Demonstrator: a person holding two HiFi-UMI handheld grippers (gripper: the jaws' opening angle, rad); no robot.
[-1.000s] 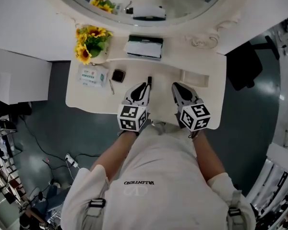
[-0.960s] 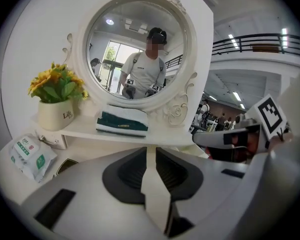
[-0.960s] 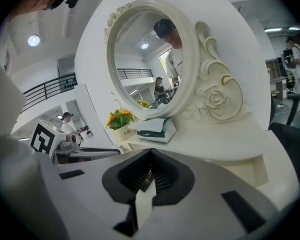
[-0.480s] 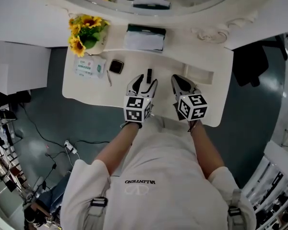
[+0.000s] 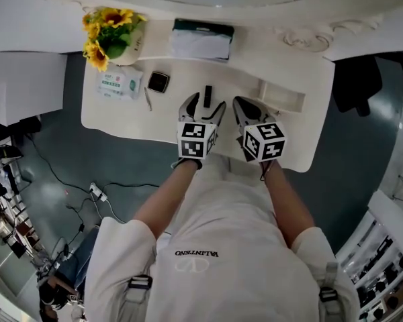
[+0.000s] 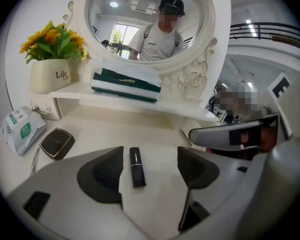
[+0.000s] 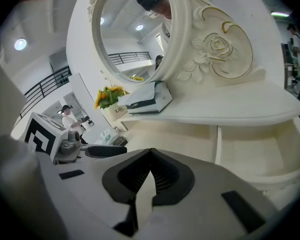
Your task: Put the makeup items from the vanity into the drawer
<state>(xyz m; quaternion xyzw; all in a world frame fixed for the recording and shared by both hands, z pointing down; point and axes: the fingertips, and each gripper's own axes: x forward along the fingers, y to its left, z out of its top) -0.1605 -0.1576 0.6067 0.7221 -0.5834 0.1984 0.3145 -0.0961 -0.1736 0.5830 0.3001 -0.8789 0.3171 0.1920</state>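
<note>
Left hand-held gripper (image 6: 150, 158), jaws just opened, frames the untouched lipstick (image 6: 136, 167) on the bench (image 6: 155, 131) right of the compact (image 6: 56, 143): centre it, lower, then close across its width; right hand-held gripper (image 7: 149, 158) closed, empty

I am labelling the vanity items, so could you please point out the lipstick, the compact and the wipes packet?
lipstick (image 6: 137, 168), left gripper view, middle of the black tube.
compact (image 6: 56, 143), left gripper view, centre of its dark lid.
wipes packet (image 5: 119, 84), head view, its printed front.
</note>
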